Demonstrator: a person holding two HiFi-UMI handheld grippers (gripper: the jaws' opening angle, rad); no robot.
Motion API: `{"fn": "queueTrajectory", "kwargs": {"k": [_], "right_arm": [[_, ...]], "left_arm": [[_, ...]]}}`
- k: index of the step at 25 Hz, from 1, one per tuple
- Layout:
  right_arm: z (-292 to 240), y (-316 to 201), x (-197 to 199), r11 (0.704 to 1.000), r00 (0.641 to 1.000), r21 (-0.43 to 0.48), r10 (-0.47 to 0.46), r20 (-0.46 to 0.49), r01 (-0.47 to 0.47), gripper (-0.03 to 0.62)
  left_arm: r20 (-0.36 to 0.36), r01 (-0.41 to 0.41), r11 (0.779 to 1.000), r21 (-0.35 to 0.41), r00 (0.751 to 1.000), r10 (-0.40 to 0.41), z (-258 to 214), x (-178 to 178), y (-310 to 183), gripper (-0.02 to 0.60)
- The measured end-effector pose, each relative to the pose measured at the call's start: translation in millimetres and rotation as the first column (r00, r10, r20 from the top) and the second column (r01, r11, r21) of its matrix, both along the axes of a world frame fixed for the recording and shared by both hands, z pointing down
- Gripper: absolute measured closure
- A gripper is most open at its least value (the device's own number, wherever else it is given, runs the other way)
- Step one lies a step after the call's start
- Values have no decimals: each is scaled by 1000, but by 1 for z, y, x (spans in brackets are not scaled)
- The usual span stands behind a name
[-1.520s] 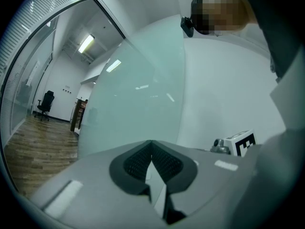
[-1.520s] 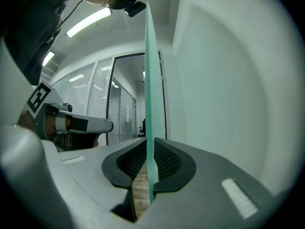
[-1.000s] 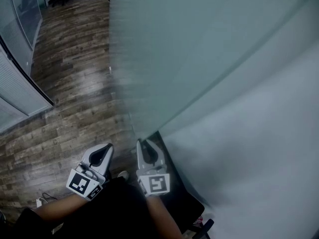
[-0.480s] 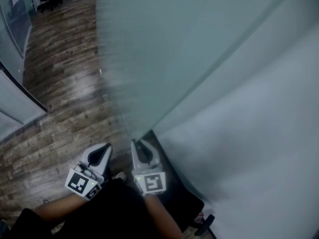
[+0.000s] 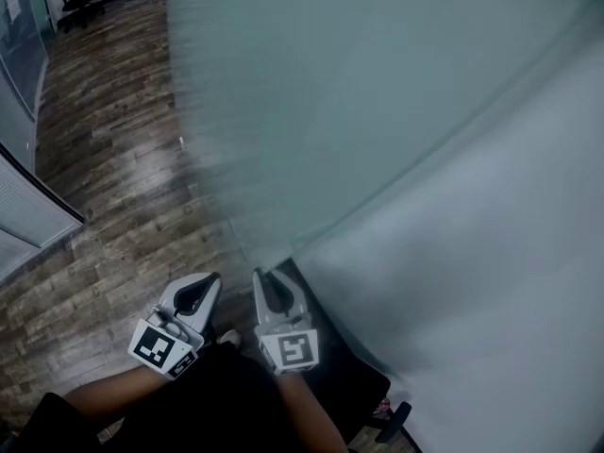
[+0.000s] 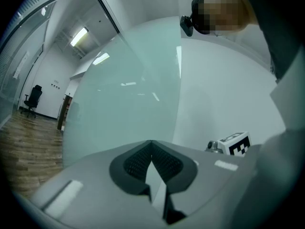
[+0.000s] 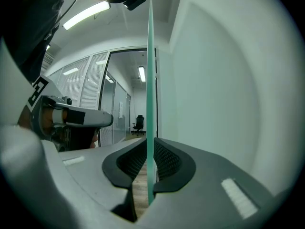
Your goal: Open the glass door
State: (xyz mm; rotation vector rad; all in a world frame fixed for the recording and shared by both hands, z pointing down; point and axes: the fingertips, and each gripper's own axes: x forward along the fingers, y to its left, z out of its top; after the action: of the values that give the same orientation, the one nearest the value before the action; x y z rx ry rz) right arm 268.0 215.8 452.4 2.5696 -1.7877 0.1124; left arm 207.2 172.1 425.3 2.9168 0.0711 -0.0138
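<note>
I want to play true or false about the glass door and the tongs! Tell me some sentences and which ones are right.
1. The right tongs pinch the edge of the glass door. True.
2. The left tongs are wide open. False: they are shut, with nothing between them.
3. The floor is made of wooden planks. True.
4. A red sofa stands far down the hall. False: a black office chair stands there.

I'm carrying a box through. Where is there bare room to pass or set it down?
Bare wooden floor lies left of the glass door, between its edge and the blinds partition. Tight on the right: the right gripper clamps the door's edge close by the white wall, the left gripper beside it.
</note>
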Motion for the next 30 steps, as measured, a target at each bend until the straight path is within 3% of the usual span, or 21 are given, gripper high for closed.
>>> {"fn": "queueTrajectory", "kwargs": {"k": [7,12,24,30], "right_arm": [[-2,3,8,998,998,-15,65,12,-65,546],[24,16,17,992,993,-60,115,35,-112,543],[32,37,33,968,970,-86,240,43,-236,531],[27,43,46,960,961,-99,269,65,-262,528]], "left_arm": [[2,-102,995,-4,995,102,-3,7,0,583],[15,-144,990,-3,989,144,6,11,-10,583],[40,-281,959,-21,959,282,26,11,-14,583],[33,-245,969,-33,969,246,21,18,-24,583]]}}
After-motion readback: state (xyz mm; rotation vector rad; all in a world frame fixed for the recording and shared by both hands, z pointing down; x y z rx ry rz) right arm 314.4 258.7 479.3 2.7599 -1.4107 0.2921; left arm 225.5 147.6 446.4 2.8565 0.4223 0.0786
